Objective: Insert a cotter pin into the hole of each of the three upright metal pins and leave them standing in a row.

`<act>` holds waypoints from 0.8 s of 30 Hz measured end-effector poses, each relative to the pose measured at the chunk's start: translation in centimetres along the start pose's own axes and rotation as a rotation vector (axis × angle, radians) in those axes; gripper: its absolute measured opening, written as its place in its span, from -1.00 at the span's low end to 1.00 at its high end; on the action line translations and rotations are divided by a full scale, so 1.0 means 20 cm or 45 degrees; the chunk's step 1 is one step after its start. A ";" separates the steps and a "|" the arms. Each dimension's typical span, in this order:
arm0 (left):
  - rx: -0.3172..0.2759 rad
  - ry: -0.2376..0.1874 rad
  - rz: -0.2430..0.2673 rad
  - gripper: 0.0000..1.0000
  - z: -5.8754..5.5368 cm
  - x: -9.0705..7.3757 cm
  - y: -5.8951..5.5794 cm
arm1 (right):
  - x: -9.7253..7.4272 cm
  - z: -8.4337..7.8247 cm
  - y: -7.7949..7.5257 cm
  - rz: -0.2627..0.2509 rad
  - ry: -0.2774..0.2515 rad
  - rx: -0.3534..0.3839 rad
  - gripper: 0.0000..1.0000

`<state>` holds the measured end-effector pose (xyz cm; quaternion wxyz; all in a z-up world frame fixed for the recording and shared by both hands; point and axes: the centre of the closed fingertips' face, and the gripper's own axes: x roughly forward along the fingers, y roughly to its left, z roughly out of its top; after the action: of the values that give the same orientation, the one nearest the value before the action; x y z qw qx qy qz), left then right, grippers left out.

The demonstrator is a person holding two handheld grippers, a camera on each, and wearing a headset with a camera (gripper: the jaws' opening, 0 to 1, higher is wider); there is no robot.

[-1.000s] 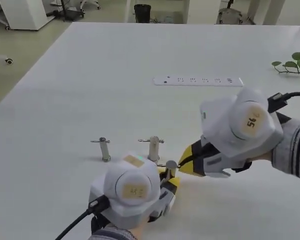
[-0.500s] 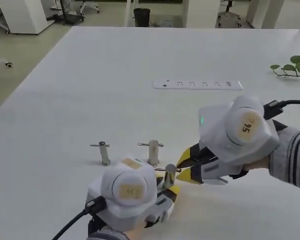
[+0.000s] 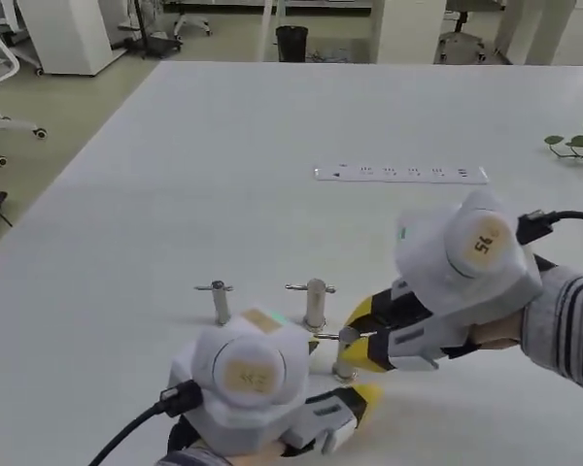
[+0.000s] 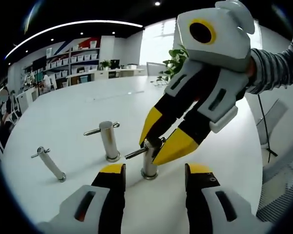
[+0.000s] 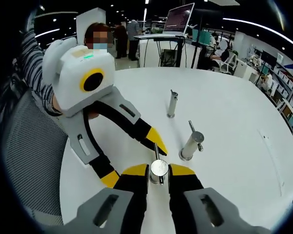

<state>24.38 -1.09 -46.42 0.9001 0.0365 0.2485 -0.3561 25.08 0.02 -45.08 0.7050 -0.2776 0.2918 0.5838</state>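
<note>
Three pins stand in a row on a white table. The end pin and middle pin are each crossed by a cotter. The near pin is clenched at its top by the right gripper, with a cotter lodged through its hole. The left gripper is released, jaws apart beside the base. The last insertion is judged nearly done, and a gentle release is called for next so the pin is left standing

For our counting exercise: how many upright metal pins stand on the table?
3: the left metal pin, the middle metal pin, and the near metal pin, between the jaws of the right gripper. None seems hidden.
</note>
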 end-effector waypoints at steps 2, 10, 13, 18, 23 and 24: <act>0.003 0.000 -0.004 -0.02 0.01 -0.01 0.00 | 0.01 -0.01 0.00 -0.002 0.002 0.008 -0.81; 0.003 -0.009 -0.016 0.12 0.02 -0.08 0.03 | -0.01 -0.01 -0.01 0.017 -0.009 0.067 -0.83; 0.002 -0.018 -0.003 0.18 0.03 -0.11 0.05 | -0.03 -0.02 -0.04 0.006 -0.013 0.094 -0.83; 0.008 -0.017 0.011 0.25 0.02 -0.15 0.07 | -0.08 -0.03 -0.10 -0.014 0.007 0.089 -0.83; 0.002 -0.032 0.017 0.32 0.04 -0.20 0.10 | -0.12 -0.05 -0.15 -0.035 0.023 0.085 -0.83; -0.003 -0.033 0.018 0.35 0.04 -0.20 0.11 | -0.13 -0.06 -0.16 -0.037 0.028 0.084 -0.83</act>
<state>23.63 2.79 -44.00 0.9057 0.0325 0.2370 -0.3499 27.83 -3.08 -43.84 0.7189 -0.2646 0.3145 0.5606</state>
